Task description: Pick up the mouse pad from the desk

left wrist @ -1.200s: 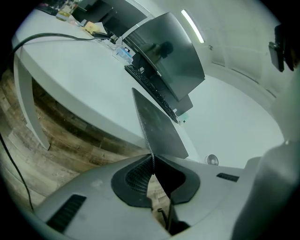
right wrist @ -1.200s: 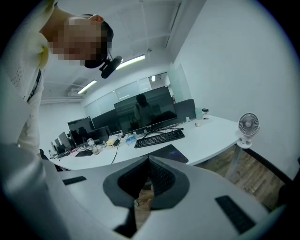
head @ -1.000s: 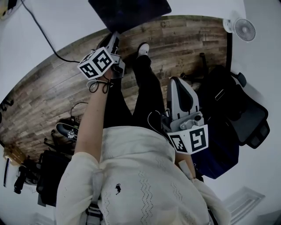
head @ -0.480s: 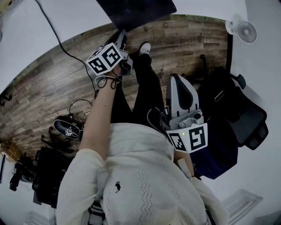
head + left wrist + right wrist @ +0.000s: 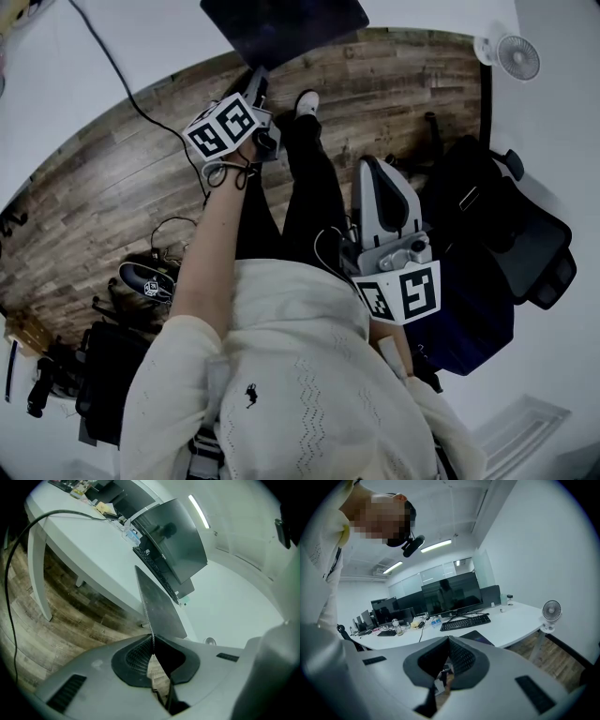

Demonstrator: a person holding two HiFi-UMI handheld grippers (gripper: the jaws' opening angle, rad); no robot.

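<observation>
I am pinching my left gripper (image 5: 151, 643) onto the mouse pad (image 5: 159, 604) where it is overhanging the desk (image 5: 89, 545) front, the easiest bite; right gripper (image 5: 449, 641) is idling closed and empty, off the desk.

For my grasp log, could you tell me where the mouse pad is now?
Head view, top centre: the mouse pad juts over the white desk's edge, its near edge clamped in the left tool.

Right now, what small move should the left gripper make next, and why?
Probably raise the left gripper a little: its fingers are shut on the near edge of the mouse pad, whose far end looks to be over the desk.
</observation>
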